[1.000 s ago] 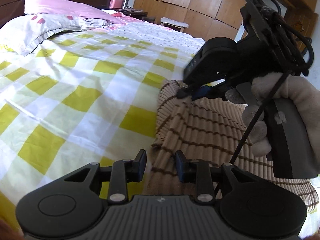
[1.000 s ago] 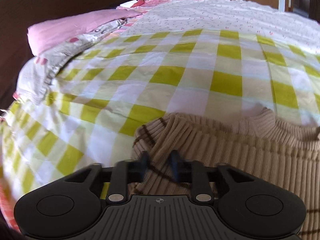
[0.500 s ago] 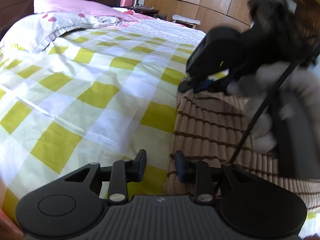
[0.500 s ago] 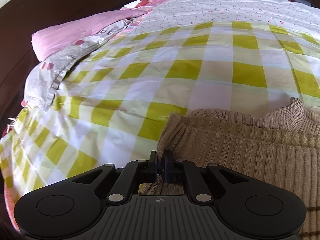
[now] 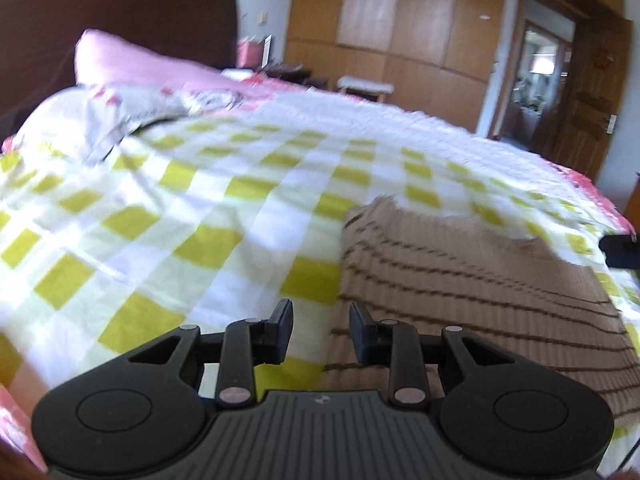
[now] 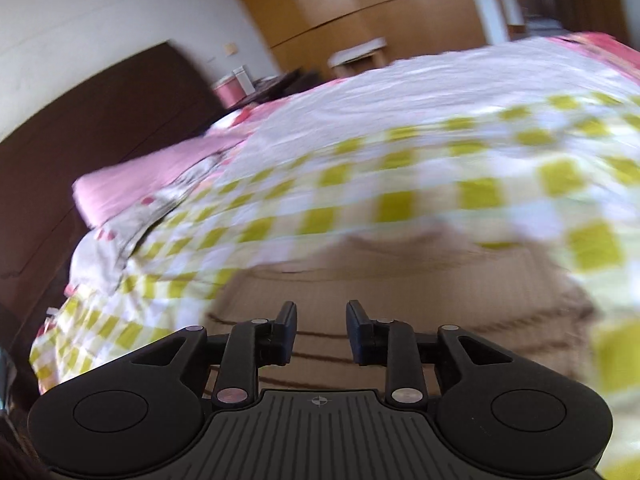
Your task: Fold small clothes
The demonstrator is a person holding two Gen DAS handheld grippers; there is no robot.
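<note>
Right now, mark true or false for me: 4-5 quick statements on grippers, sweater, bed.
1. The left gripper is open. True.
2. The right gripper is clamped on the sweater. False: its jaws are apart, with nothing between them.
3. The sweater is plain white. False: tan ribbed knit with dark stripes.
4. The sweater lies on a yellow-checked bedspread. True.
5. A pink pillow sits near the headboard. True.

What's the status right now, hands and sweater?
Left gripper open, empty. Right gripper open, empty. Striped beige sweater lying on the checked bedspread, unheld. Nothing in the way.
</note>
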